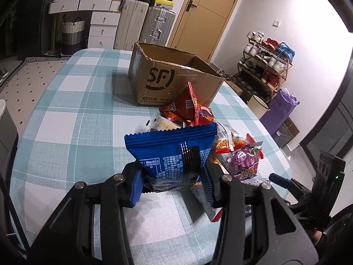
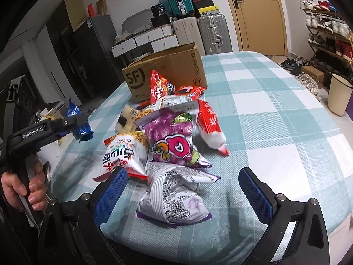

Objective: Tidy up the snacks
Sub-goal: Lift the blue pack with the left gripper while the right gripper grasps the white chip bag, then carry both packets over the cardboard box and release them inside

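Observation:
My left gripper [image 1: 172, 187] is shut on a blue snack packet [image 1: 169, 152], held up above the checked tablecloth [image 1: 72, 119]. The same blue snack packet [image 2: 77, 121] shows at the left of the right wrist view, with a hand around the handle. A pile of snack bags lies ahead: a purple bag [image 2: 174, 141], a white-and-purple bag [image 2: 176, 196], a noodle bag [image 2: 125, 152] and red bags [image 2: 209, 121]. My right gripper [image 2: 183, 196] stands open, its fingers either side of the white-and-purple bag without touching it. An open cardboard box [image 1: 158, 79] stands beyond the pile.
The table edge [image 2: 331, 216] runs close on the right. Suitcases [image 1: 143, 24], white drawers [image 1: 101, 28] and a door [image 1: 207, 13] stand behind the table. A shoe rack [image 1: 264, 66], a cream bucket [image 2: 339, 92] and a purple bag [image 1: 280, 108] are on the floor to the right.

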`<state>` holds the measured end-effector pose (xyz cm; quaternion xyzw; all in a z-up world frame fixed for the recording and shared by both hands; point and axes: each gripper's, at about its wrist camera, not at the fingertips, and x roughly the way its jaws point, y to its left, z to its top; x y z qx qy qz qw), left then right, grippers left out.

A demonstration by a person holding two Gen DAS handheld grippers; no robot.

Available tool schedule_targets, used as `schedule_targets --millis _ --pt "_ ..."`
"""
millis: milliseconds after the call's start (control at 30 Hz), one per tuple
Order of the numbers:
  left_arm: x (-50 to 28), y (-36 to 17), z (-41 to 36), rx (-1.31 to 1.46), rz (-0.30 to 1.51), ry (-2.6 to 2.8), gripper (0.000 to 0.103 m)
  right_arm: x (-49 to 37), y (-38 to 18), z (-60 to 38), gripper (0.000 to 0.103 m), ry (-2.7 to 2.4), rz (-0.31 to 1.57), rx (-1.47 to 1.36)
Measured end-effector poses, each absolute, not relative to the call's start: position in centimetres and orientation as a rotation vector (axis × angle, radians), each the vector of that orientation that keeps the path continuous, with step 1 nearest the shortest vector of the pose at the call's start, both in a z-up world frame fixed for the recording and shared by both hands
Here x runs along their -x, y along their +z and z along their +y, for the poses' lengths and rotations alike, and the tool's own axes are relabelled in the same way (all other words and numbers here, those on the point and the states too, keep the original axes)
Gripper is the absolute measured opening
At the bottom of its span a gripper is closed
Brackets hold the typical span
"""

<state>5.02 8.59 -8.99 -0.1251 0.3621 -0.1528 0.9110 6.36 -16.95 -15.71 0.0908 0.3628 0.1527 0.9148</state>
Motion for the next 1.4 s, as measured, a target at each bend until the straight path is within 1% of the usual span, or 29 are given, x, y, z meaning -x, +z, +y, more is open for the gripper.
schedule_targets --millis 267,467,533,600,667,700,733,767,800,1167,1400 --pt "-4.8 -8.9 8.6 0.255 0.746 -0.313 0.042 -6.6 -16.7 -16.5 0.101 0.333 0.782 -0.201" --pt "-4.7 -8.8 8.6 0.254 0.747 -0.313 0.042 -7.0 -17.3 -16.0 0.092 0.35 0.81 -0.203" --pt "-4.4 -8.7 8.7 0.251 0.749 -0.312 0.042 -7.2 -17.7 -15.9 0.085 0.355 0.825 -0.208" --pt "-4.2 -8.6 8.7 0.246 0.753 -0.308 0.042 -7.2 -17.8 -15.9 0.084 0.354 0.822 -0.202" --pt "-4.1 -8.6 8.7 0.244 0.757 -0.304 0.042 -7.2 -17.8 -15.9 0.076 0.353 0.823 -0.196" --pt "-4.1 -8.6 8.7 0.244 0.758 -0.303 0.042 -7.3 -17.9 -15.9 0.062 0.354 0.824 -0.192" --pt "-4.1 -8.6 8.6 0.243 0.758 -0.302 0.042 -7.2 -17.9 -15.9 0.057 0.361 0.826 -0.198" --pt "-4.0 -8.5 8.7 0.241 0.759 -0.302 0.042 -7.2 -17.9 -16.0 0.056 0.363 0.824 -0.201" --pt "-4.1 -8.6 8.6 0.239 0.76 -0.303 0.042 -7.2 -17.9 -16.0 0.052 0.366 0.823 -0.197" --pt "-4.2 -8.6 8.4 0.232 0.764 -0.301 0.042 -6.4 -16.8 -16.8 0.05 0.346 0.772 -0.195" --pt "-4.4 -8.1 8.0 0.226 0.763 -0.303 0.042 -6.0 -14.7 -17.8 0.049 0.346 0.706 -0.211"
